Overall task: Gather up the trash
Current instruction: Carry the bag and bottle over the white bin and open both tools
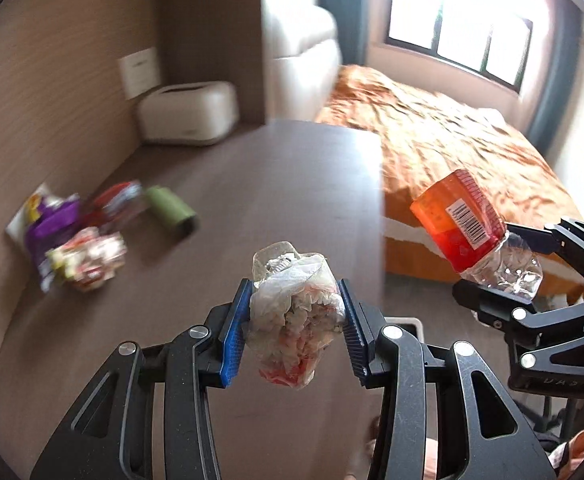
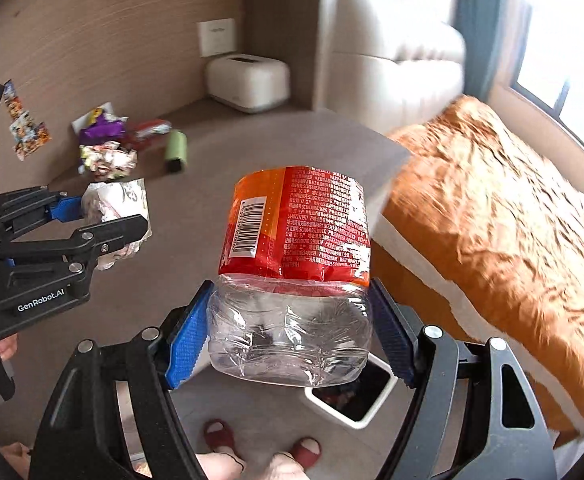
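Left gripper (image 1: 296,328) and right gripper (image 2: 288,336): black linkage arms with cut-out windows, silver pivot screws, ribbed blue pads (image 2: 186,344); white lettering "GenRobot.AI" on the left unit's side; the person wears red slippers (image 2: 220,436)

Bottle (image 2: 292,320) — clear glossy plastic; desk (image 1: 252,200) — matt.

blurred: wrappers (image 1: 80,240) on desk, print unreadable | hidden: bin (image 2: 356,400) mostly covered by bottle (image 2: 292,280) | contents: possibly trash
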`<state>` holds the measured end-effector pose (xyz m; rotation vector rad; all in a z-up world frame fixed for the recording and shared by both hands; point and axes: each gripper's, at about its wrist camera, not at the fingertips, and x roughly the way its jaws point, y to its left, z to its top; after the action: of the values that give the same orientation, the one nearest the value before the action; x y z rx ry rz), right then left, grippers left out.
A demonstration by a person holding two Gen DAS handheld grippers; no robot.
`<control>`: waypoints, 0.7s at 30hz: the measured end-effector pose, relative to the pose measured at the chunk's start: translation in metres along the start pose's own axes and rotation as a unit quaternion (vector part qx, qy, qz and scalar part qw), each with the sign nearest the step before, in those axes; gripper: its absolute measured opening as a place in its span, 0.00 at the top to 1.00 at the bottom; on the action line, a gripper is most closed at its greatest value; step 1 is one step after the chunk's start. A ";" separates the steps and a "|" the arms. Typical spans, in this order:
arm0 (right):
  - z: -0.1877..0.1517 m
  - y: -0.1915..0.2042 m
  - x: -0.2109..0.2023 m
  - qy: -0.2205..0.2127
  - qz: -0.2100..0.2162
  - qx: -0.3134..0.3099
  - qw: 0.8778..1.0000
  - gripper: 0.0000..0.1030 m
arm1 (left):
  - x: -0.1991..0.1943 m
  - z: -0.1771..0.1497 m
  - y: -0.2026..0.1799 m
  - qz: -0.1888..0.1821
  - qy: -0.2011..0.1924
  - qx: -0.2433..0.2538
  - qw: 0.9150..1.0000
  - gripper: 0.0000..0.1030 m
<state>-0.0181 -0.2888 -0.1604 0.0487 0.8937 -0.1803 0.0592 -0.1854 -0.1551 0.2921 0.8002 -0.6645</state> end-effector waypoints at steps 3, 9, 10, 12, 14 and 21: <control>-0.016 -0.027 -0.001 0.007 -0.003 0.010 1.000 0.27 | 0.008 0.005 -0.037 -0.006 0.005 0.020 1.000 0.59; -0.053 -0.090 0.007 0.029 -0.008 0.019 0.999 0.27 | 0.046 0.009 -0.115 -0.019 0.040 0.046 0.998 0.59; -0.058 -0.098 0.012 0.036 -0.009 0.022 0.999 0.27 | 0.056 0.007 -0.127 -0.019 0.049 0.053 0.997 0.59; -0.072 -0.115 0.025 0.056 -0.006 0.032 0.998 0.27 | 0.076 0.005 -0.147 -0.021 0.064 0.062 0.996 0.59; -0.089 -0.133 0.043 0.075 -0.009 0.035 0.997 0.27 | 0.097 0.002 -0.162 -0.032 0.079 0.065 0.994 0.59; -0.150 -0.174 0.120 0.131 -0.019 0.056 0.990 0.27 | 0.206 -0.034 -0.205 -0.081 0.137 0.081 0.984 0.59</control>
<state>-0.0906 -0.4590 -0.3419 0.1628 1.1469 -0.2646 0.0124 -0.4149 -0.3300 0.4780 1.0425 -0.8555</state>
